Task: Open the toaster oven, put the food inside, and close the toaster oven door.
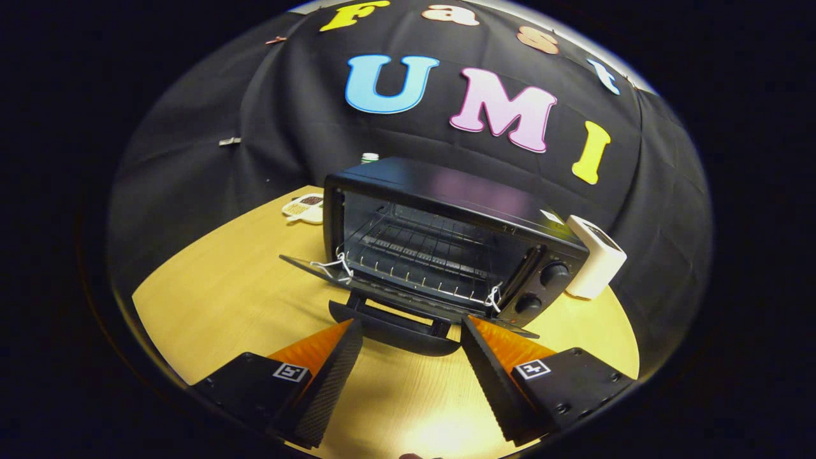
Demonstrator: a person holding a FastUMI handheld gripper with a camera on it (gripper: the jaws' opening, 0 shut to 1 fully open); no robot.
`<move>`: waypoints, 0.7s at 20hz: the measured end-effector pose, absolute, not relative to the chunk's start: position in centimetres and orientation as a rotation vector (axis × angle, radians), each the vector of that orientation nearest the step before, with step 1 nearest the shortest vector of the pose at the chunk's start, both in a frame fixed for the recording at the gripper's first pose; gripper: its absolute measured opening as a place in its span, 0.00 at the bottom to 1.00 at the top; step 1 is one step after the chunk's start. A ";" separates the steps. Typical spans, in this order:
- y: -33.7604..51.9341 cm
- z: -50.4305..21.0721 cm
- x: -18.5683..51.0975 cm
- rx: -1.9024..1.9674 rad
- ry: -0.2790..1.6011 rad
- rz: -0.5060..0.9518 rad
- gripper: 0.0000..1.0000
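A black toaster oven [446,191] stands on the wooden table [217,299] just ahead of my fingers. Its glass door [382,299] is folded down flat, and the door handle [392,328] lies right between my fingertips. Inside I see a bare wire rack [421,255]. Two knobs [553,274] sit on the oven's right panel. My gripper [411,331] is open, its fingers wide apart on either side of the handle and holding nothing. A pale plate with food [306,207] rests on the table beyond the oven's left side.
A white box-shaped appliance [596,255] stands close against the oven's right side. A small bottle cap [370,157] peeks over the oven's top at the back. Bare tabletop stretches to the left of the open door.
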State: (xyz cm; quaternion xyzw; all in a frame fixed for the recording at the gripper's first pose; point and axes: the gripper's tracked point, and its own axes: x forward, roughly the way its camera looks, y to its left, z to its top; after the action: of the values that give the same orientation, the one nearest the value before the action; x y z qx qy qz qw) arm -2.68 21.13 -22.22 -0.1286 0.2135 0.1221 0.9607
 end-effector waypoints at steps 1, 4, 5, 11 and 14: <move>20.8 -23.0 -3.2 -0.254 0.456 0.258 1.00; 20.9 -27.1 -5.3 -0.195 0.625 0.294 0.99; 20.7 -28.2 -6.3 -0.163 0.701 0.298 0.99; 16.0 -25.7 -6.4 -0.096 0.689 0.292 0.99; 11.6 -23.5 -6.3 -0.079 0.674 0.282 0.99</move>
State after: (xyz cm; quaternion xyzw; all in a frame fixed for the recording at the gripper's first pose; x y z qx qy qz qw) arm -6.29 11.58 -23.54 -0.0384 0.3296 0.1378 0.9332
